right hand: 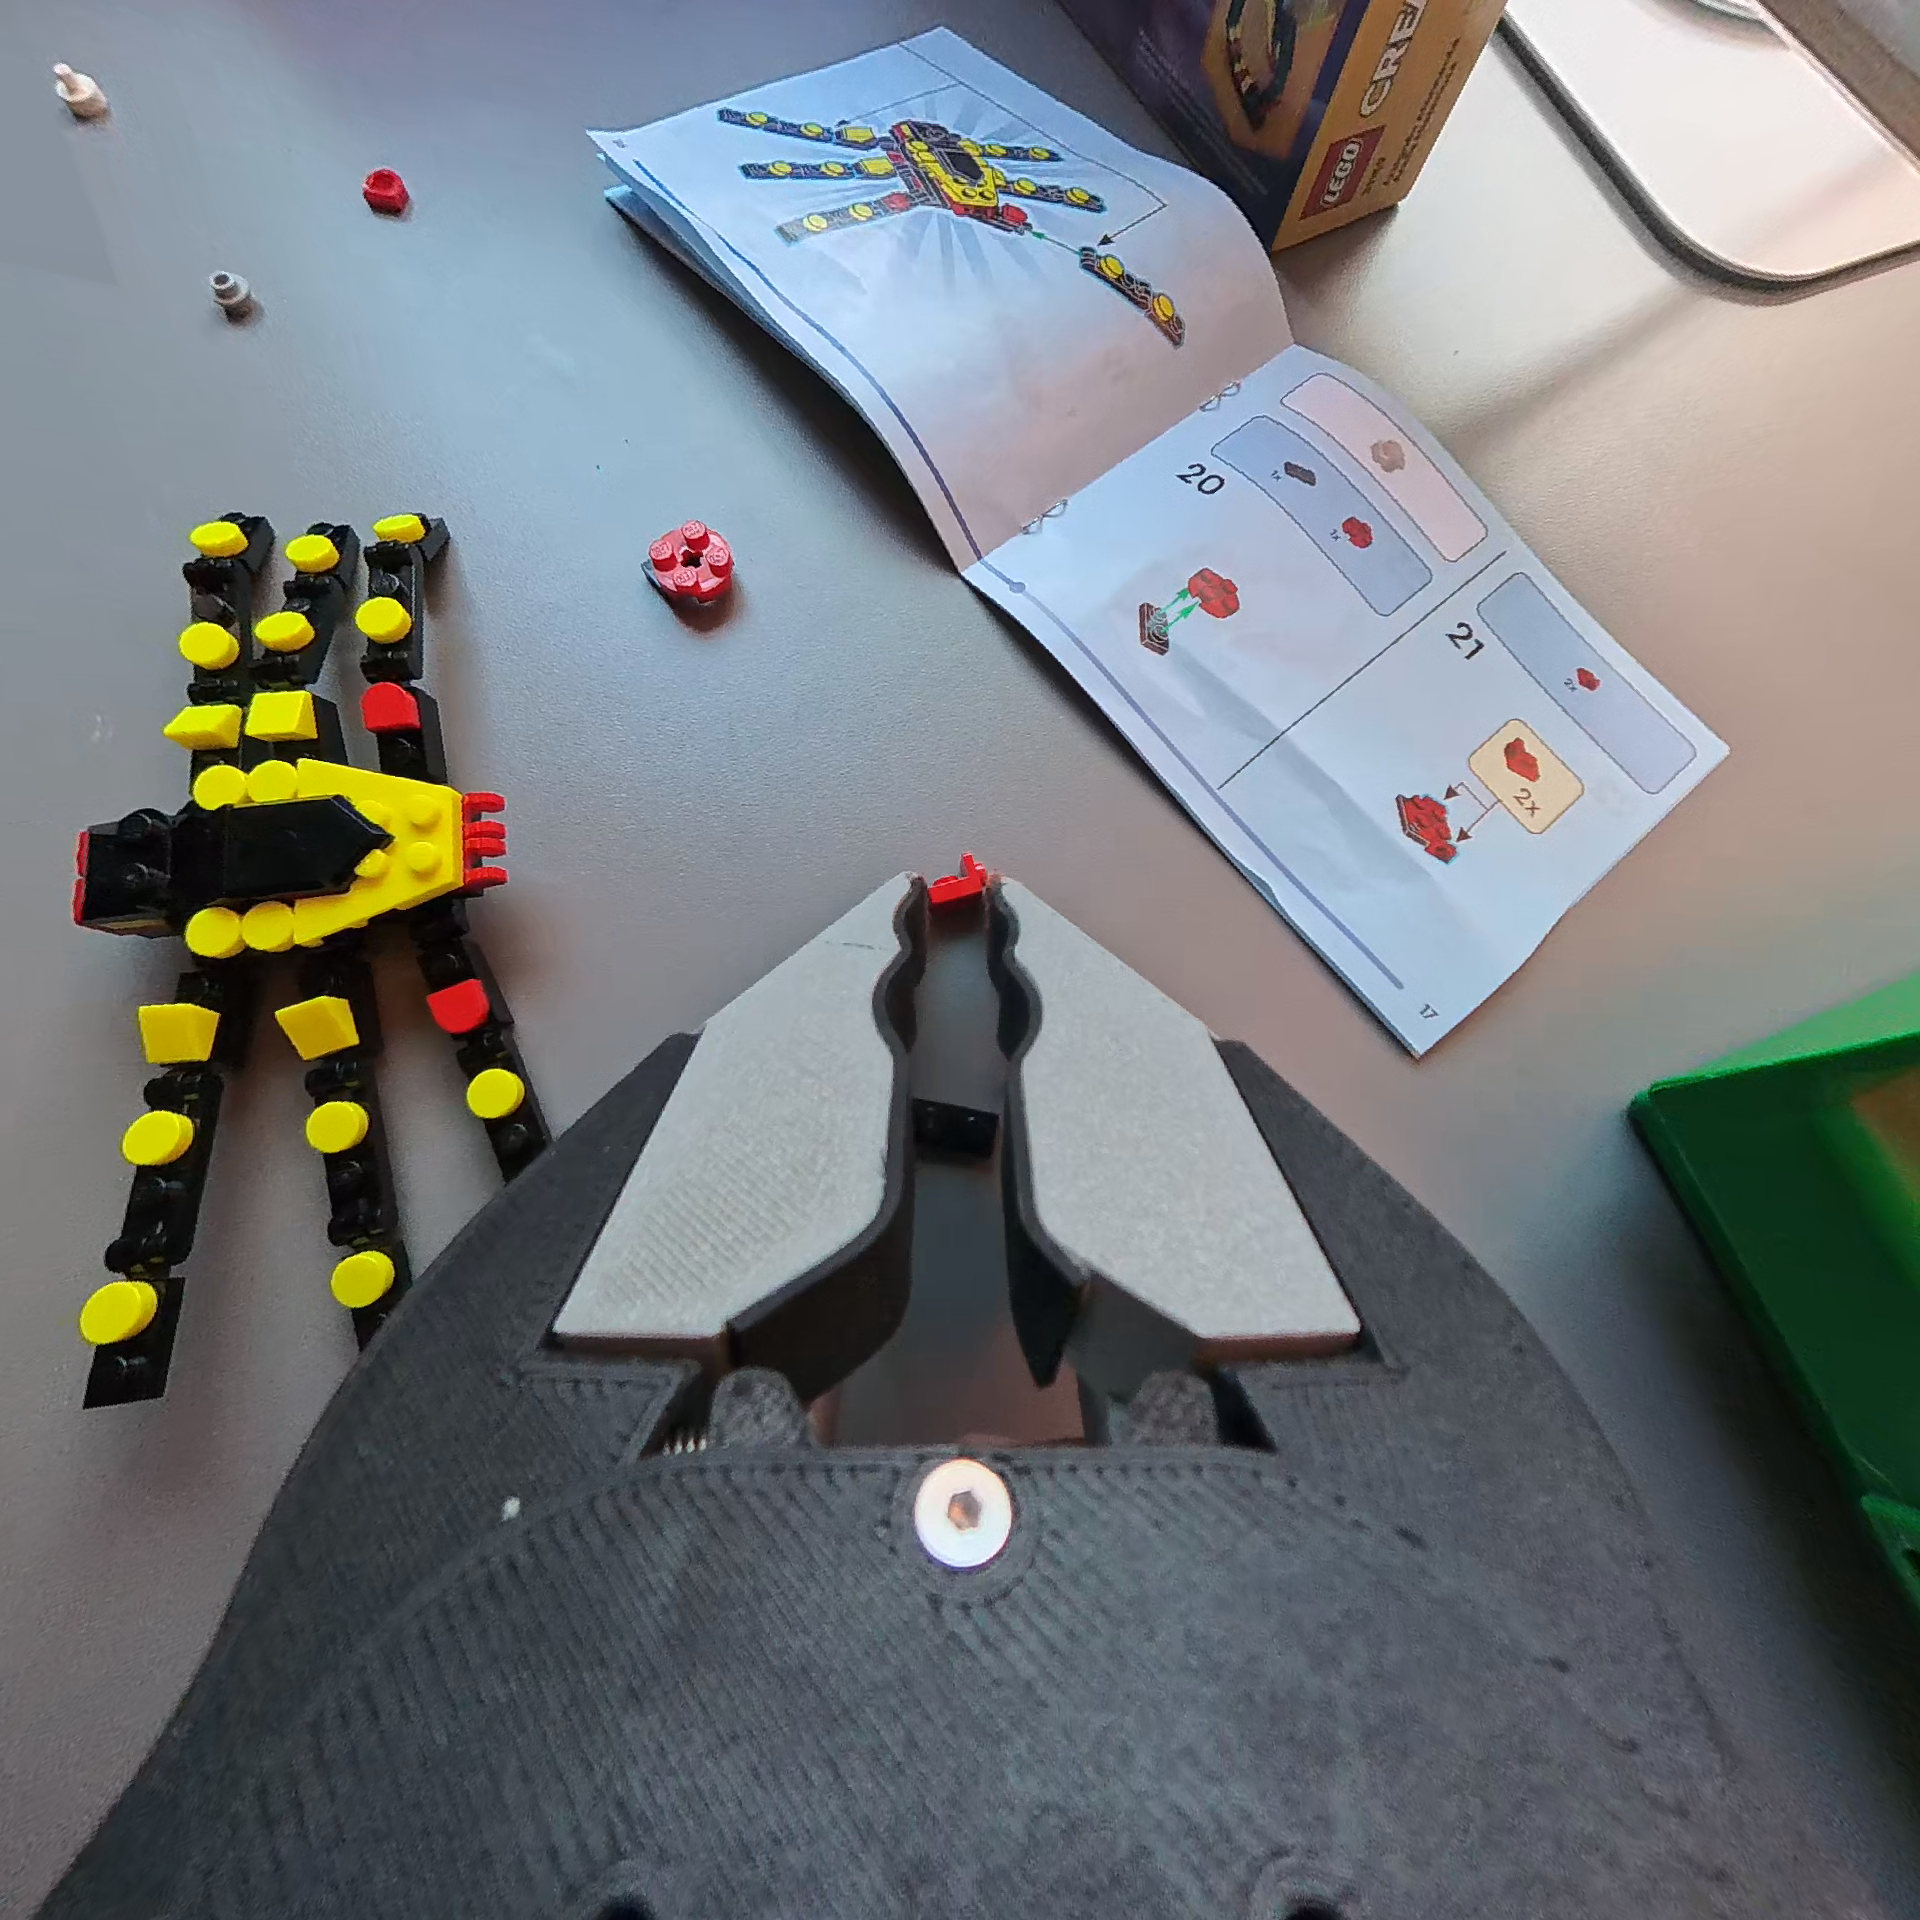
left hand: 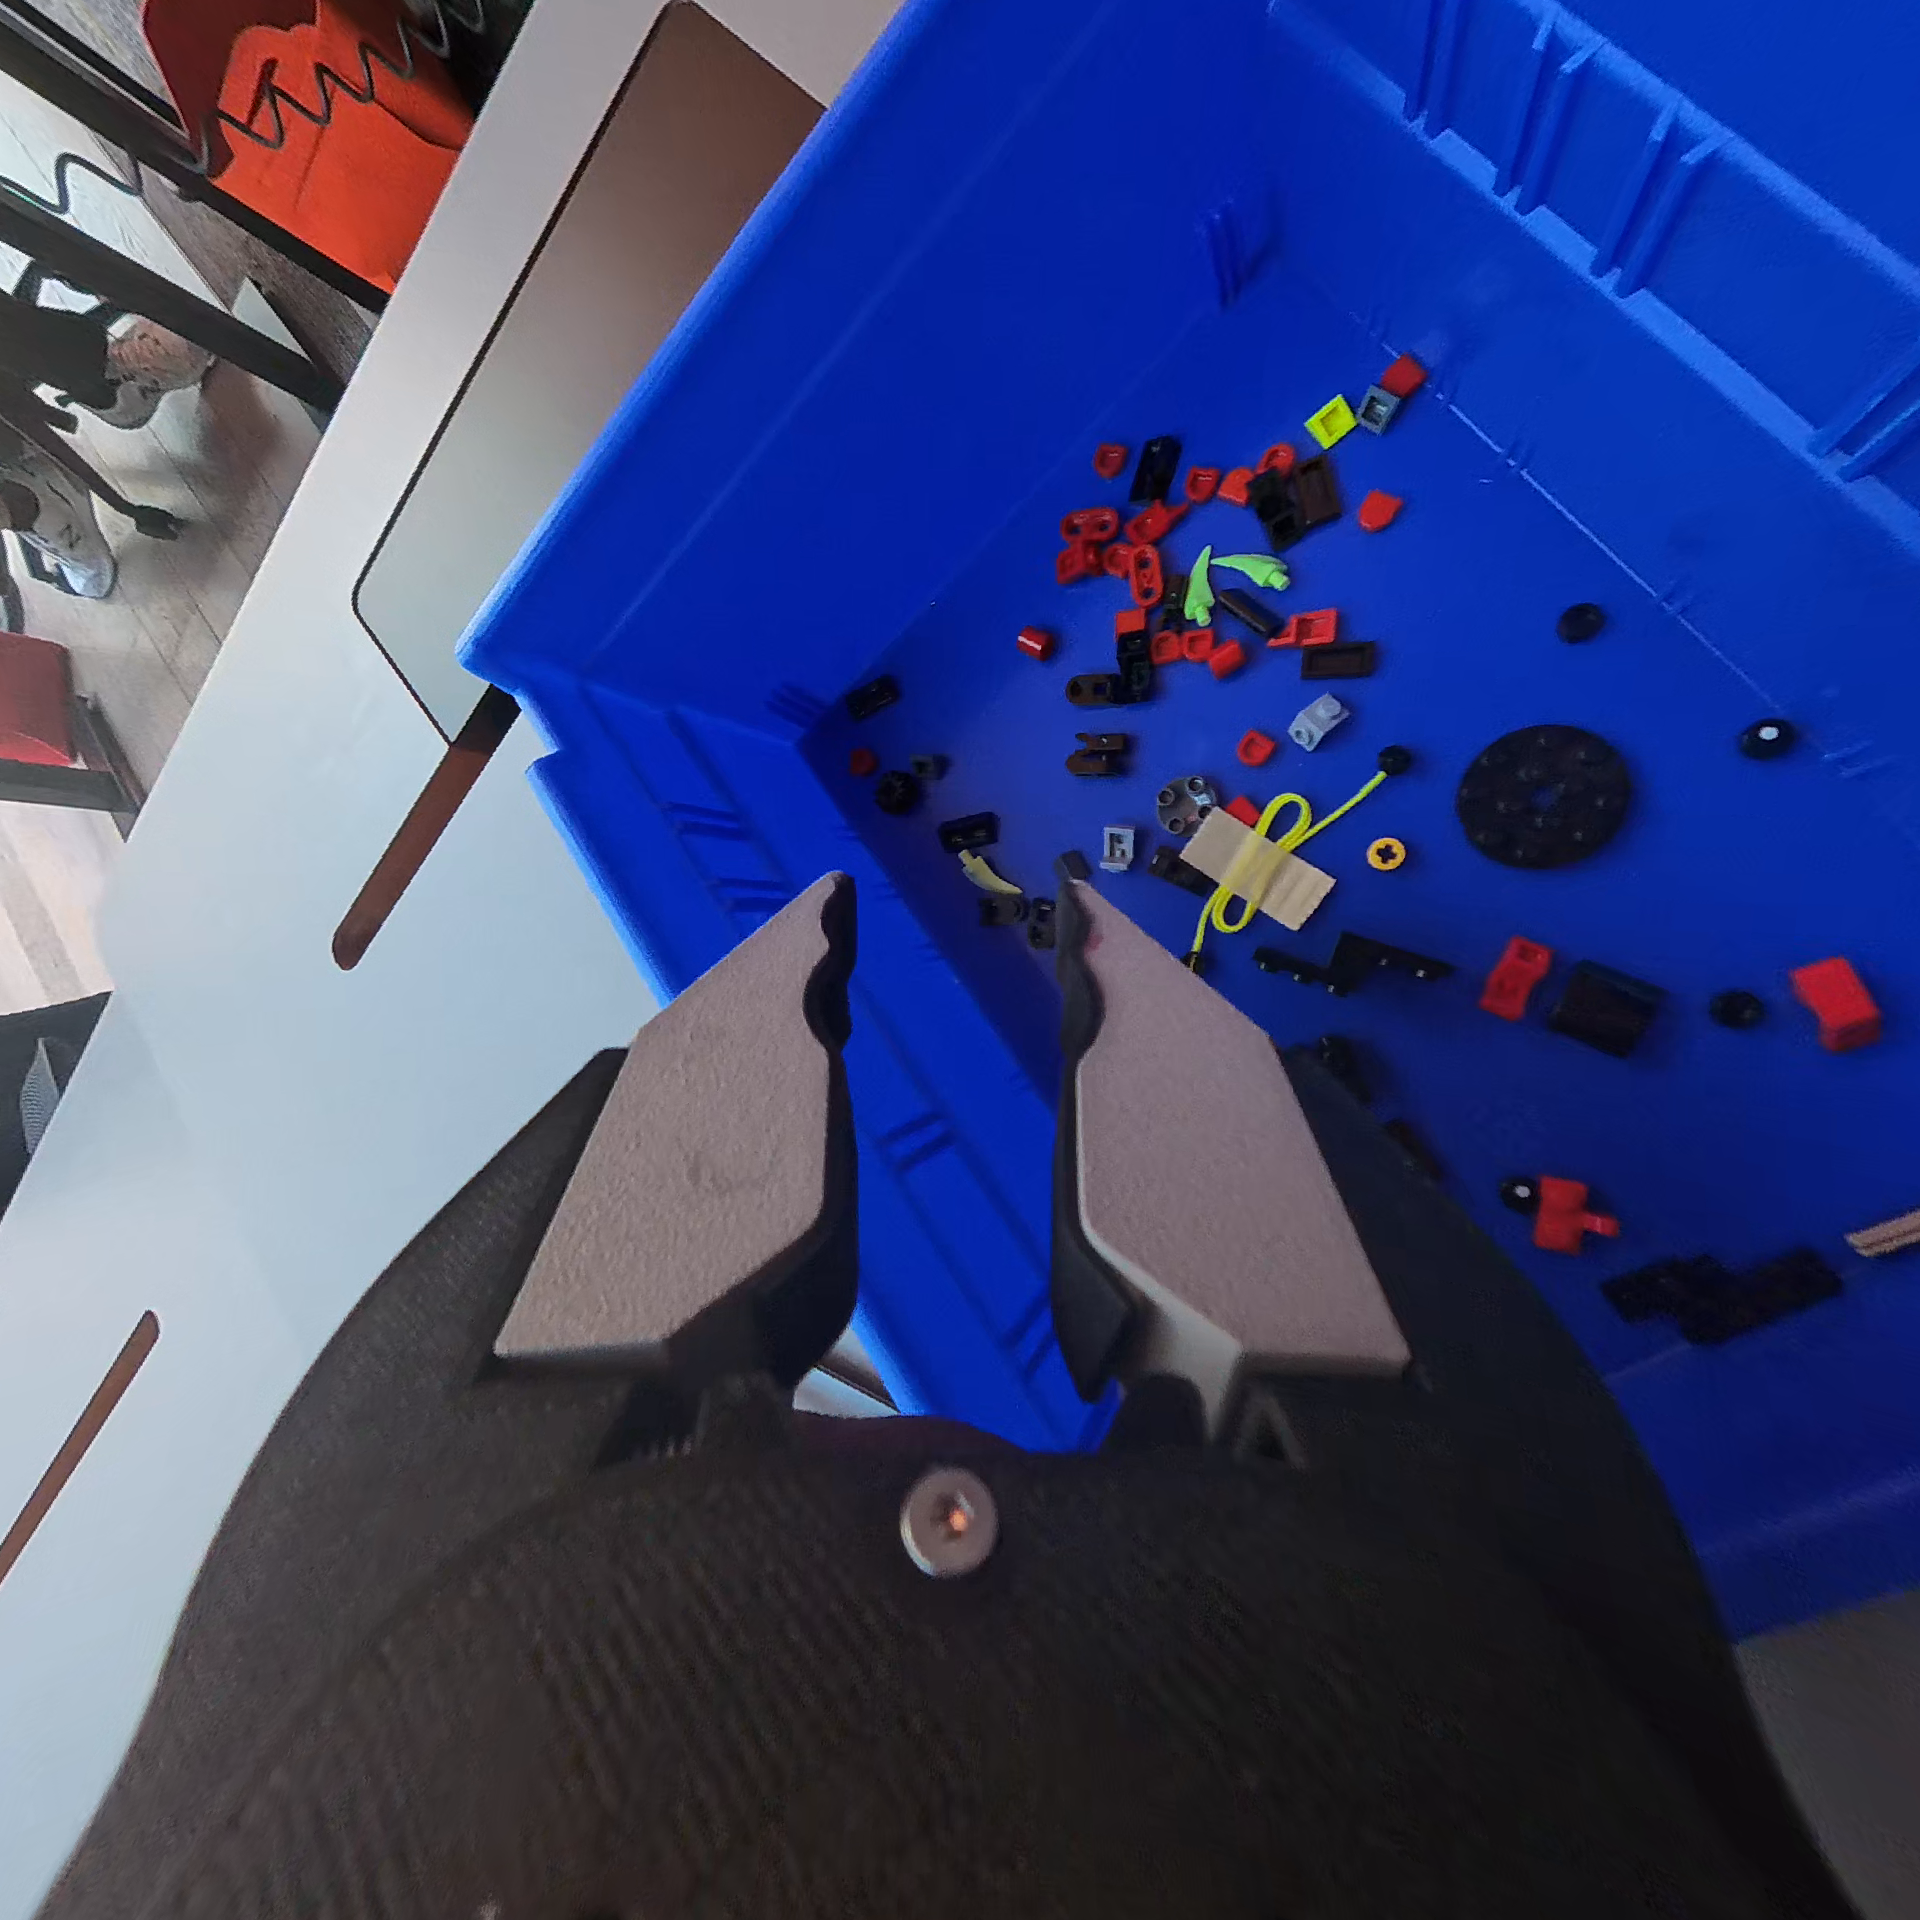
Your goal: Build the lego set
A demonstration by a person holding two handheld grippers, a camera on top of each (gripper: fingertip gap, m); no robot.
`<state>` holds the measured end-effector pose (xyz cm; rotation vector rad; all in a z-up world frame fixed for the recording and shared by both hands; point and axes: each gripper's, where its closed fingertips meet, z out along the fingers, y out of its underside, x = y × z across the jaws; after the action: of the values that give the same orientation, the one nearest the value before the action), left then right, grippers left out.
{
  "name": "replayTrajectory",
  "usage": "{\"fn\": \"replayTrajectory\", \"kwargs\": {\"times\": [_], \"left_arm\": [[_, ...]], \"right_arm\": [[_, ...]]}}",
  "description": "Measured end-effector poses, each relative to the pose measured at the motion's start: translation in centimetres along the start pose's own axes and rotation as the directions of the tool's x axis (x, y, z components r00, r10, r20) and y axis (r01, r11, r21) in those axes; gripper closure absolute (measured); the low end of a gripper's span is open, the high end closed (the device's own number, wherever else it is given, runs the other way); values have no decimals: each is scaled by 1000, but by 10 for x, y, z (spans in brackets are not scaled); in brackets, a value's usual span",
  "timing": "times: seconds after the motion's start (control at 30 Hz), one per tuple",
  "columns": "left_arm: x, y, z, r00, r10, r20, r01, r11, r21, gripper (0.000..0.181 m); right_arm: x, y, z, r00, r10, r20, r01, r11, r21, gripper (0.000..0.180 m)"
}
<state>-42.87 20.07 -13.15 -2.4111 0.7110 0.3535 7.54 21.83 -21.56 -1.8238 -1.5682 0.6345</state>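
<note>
Right gripper (right hand: 958, 883) was pinching a small red piece (right hand: 958, 885) between its fingertips, above the grey table (right hand: 831, 727). The piece's flat part ran crosswise between the tips, with a short upright tab on its right end.

The partly built model (right hand: 281, 862), black and yellow, lay flat on the table to the left of the gripper. Its body's long axis ran left to right, the yellow wedge and red prongs pointing right, toward the gripper. Three jointed legs stretched away from the camera and three toward it; the nearest leg ends passed behind the gripper's black housing.

A red round brick on a dark plate (right hand: 691, 561) sat alone between the model and the open instruction booklet (right hand: 1195, 520). The booklet lay ahead and to the right, with the set's box (right hand: 1340, 114) touching its far edge. A small red stud (right hand: 384, 190) and two small grey studs (right hand: 231, 291) lay farther off, well apart. A green bin (right hand: 1797, 1195) edge showed at right; its contents were not visible.

Left gripper (left hand: 956, 894) was spread wide and held nothing, fingertips over the near corner wall of a blue bin (left hand: 727, 416). The bin held loose pieces scattered on its floor: a cluster of red and black small parts (left hand: 1174, 561), a black round plate (left hand: 1543, 795), and a tan plate looped with a yellow-green string (left hand: 1262, 868), among others. A little black piece (left hand: 1072, 864) sat right at the tip of the right-hand finger; whether they touched could not be told.
</note>
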Motion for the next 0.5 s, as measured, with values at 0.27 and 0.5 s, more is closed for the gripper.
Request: {"fn": "replayTrajectory", "kwargs": {"times": [0.27,0.5], "left_arm": [[0,0,1,1000,8,2,-8,1000,-2,145],[1,0,1,1000,5,-1,-5,1000,-2,145]], "right_arm": [[0,-2,-2,999,24,22,-24,999,21,172],[0,-2,-2,1000,20,20,-21,1000,19,172]]}}
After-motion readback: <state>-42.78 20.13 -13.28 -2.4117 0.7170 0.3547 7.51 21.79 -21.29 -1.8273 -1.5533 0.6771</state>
